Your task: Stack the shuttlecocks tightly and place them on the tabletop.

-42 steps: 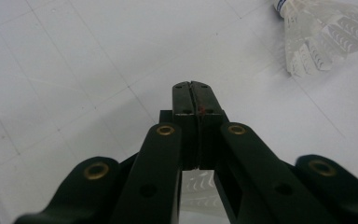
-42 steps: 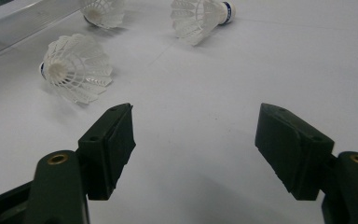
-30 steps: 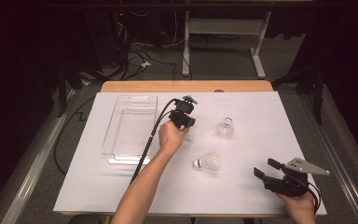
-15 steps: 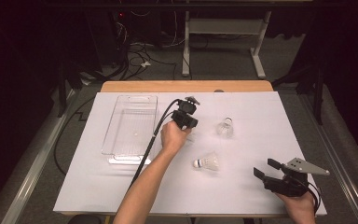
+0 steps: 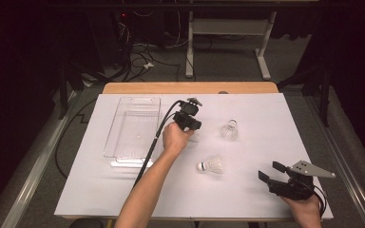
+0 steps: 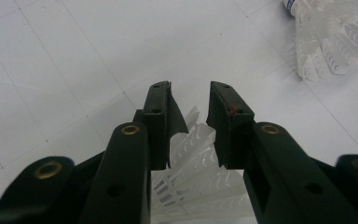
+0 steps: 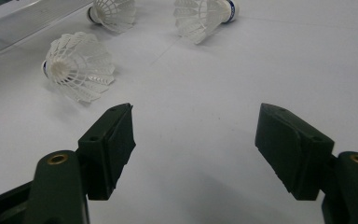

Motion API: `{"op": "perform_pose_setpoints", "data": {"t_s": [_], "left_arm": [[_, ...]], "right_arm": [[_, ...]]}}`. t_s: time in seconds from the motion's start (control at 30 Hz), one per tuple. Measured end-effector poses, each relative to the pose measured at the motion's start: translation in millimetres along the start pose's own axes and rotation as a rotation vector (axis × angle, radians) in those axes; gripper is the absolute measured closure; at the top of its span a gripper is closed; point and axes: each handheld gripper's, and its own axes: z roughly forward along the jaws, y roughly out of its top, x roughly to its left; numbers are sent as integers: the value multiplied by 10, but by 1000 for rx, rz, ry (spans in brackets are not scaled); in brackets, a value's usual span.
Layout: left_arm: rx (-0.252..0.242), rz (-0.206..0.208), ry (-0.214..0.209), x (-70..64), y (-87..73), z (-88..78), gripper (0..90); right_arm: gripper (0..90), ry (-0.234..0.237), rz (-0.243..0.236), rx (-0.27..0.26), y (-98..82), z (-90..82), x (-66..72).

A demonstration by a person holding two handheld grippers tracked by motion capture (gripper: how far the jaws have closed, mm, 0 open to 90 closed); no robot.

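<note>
Here, shuttlecock [image 6: 193, 158] between left tool [image 6: 189, 105] jaws

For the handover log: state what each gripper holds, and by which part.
Left gripper: jaws just opening, a shuttlecock between them by its feather skirt, no longer pressed. Right gripper: nothing.

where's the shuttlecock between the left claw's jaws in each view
High view: the shuttlecock lies mid-table, just right of the hand, under the left claw.
Left gripper view: bottom centre, between the jaws, which have just been opening.
Right gripper view: probably the one at the top edge, left of centre, nearest the clear tray.
Shared landmark: the clear tray, left of the shuttlecock in the high view.
</note>
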Motion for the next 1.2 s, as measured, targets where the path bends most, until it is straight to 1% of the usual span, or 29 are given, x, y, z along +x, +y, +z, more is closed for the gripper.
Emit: {"op": "perform_pose_setpoints", "data": {"t_s": [0.2, 0.3, 0.53, 1.0, 1.2], "left_arm": [[5, -1, 2, 3, -1, -1, 639], [12, 1, 7, 5, -4, 7, 599], [17, -4, 0, 12, -4, 8, 551], [27, -11, -7, 7, -8, 17, 508], [18, -23, -19, 9, -4, -3, 480]], "right_arm": [[285, 1, 0, 1, 0, 2, -2], [284, 2, 2, 3, -1, 2, -2], [284, 4, 1, 5, -1, 5, -2], [284, 5, 2, 8, -2, 5, -3], [284, 6, 0, 9, -2, 6, -2]]}}
